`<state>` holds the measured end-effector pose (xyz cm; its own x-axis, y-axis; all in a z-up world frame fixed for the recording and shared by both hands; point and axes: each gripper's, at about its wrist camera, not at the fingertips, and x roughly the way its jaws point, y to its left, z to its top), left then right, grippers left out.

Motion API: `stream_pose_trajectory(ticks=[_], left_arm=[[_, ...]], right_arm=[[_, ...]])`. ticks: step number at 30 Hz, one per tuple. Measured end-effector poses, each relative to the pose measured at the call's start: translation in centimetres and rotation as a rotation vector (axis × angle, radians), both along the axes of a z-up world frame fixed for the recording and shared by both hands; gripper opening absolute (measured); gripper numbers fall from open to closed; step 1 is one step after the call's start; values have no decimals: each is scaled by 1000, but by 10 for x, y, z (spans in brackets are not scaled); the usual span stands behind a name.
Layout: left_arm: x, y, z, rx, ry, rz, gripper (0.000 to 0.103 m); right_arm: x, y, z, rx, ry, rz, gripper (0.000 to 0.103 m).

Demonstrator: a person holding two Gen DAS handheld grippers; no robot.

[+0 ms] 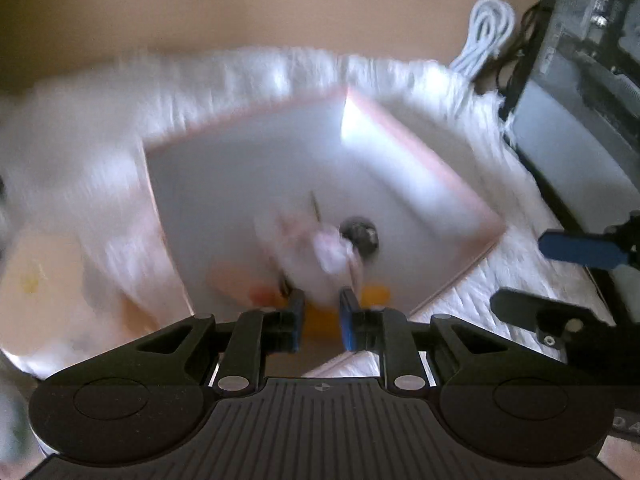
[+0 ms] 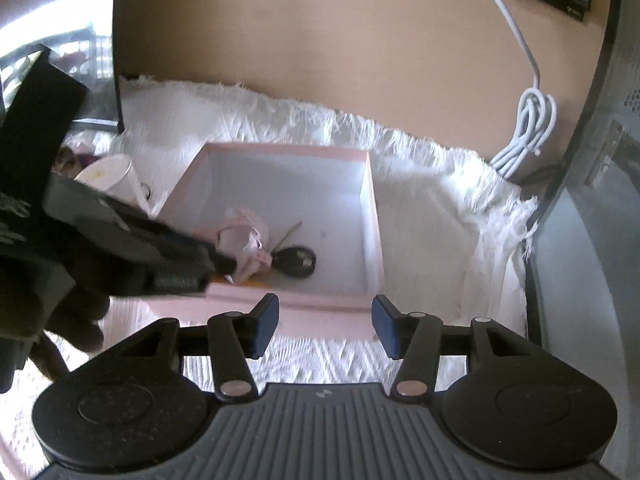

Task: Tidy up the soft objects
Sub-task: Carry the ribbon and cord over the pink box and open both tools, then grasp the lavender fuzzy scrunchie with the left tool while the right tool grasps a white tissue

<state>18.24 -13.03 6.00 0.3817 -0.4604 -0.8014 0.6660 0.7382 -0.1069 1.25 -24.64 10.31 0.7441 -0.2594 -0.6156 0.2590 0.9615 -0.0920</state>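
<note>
My left tool [image 1: 320, 300], narrowly parted around the white plush [image 1: 316, 264], should release inside the pink box [image 2: 370, 208]; right tool [image 2: 325, 330] half-open, empty.

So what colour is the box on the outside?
Pale pink outside, white inside; clearest in the right wrist view.

One pink box [image 2: 372, 216] holds one pale pink soft toy [image 2: 244, 240], one black car key [image 2: 296, 262] and one orange-yellow item [image 1: 374, 294]. One white cup [image 2: 116, 180] and one coiled white cable [image 2: 528, 128] sit outside.
</note>
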Motion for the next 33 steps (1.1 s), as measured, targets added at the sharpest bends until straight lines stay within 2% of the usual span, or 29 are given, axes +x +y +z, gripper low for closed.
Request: stream_pose_trajectory(ticks=[3, 4, 6, 8, 9, 11, 14, 18, 23, 28, 30, 33], left_arm=[[12, 7, 4, -17, 82, 55, 22], [14, 10, 10, -56, 84, 62, 22], [15, 24, 30, -217, 16, 92, 22], [14, 38, 49, -342, -45, 126, 22], [15, 47, 58, -399, -59, 142, 22], [15, 60, 69, -458, -65, 156, 22], [7, 85, 75, -485, -117, 163, 22], [-9, 126, 76, -515, -257, 180, 22], [-24, 180, 78, -439, -324, 251, 22], [-26, 264, 65, -374, -348, 491, 22], [-19, 304, 55, -363, -314, 598, 22], [-4, 349, 40, -371, -240, 707, 22]], right_arm=[[-7, 6, -2, -24, 3, 10, 52], [-9, 8, -2, -31, 1, 10, 52], [-13, 9, -1, -37, -8, 11, 52], [-15, 11, 1, -36, -22, 16, 52], [-16, 12, 1, -37, -31, 19, 52], [-15, 15, 4, -50, -50, 20, 53], [-11, 24, 8, -71, -96, 25, 58], [1, 45, 12, -61, -136, 89, 60], [24, 84, 11, -9, -150, 227, 64], [48, 133, -5, 4, -100, 345, 65], [56, 154, -19, 5, -54, 386, 65], [63, 178, -38, -8, 16, 421, 65]])
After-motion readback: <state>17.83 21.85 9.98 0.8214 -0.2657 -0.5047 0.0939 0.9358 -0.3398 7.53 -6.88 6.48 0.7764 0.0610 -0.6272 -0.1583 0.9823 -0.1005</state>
